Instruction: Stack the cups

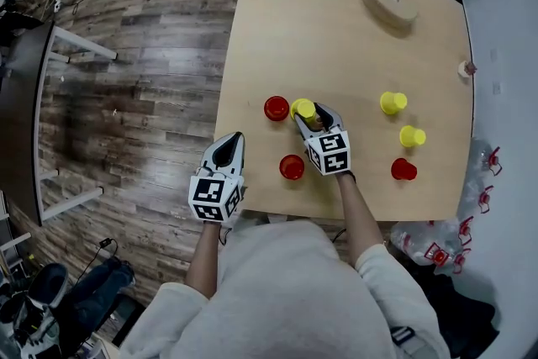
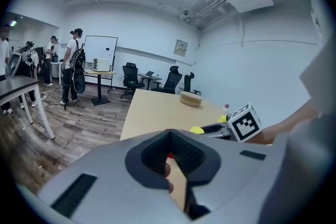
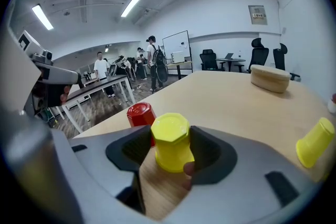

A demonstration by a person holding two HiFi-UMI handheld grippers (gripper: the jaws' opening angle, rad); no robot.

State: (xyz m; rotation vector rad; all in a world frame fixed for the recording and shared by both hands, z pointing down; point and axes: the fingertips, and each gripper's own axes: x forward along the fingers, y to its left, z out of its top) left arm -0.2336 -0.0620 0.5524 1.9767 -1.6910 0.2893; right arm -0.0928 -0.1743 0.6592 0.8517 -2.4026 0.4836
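Nearest the person, to the left of the yellow cup [image 1: 303,108] and closer in, the left gripper [image 1: 235,138] hangs by the edge of the tabletop [image 1: 336,29]. Its fingers [image 2: 152,157] are brought together at the tips with nothing between them. Also nearer than the yellow cup, a little to its left, the near red cup [image 1: 292,167] stands alone. The yellow cup itself stands upside down on the tabletop between the fingers [image 3: 209,150] of the right gripper [image 1: 311,118]. These are fairly wide apart yet look to be closed against the cup's two sides, so it seems gripped but not lifted. Just beside the yellow cup on its left stands the left red cup [image 1: 276,108]; whether the two touch I cannot tell. Well to the right of the yellow cup are the right red cup [image 1: 403,170], the lower yellow cup [image 1: 413,136] and the upper yellow cup [image 1: 392,102], each by itself. Far beyond the yellow cup, toward the back right, lies an oval wooden box [image 1: 389,0]. As I judge it, the stacking has hardly started. No cup sits on or in another, one cup is in hand, and all six are yet to be brought into a stack.
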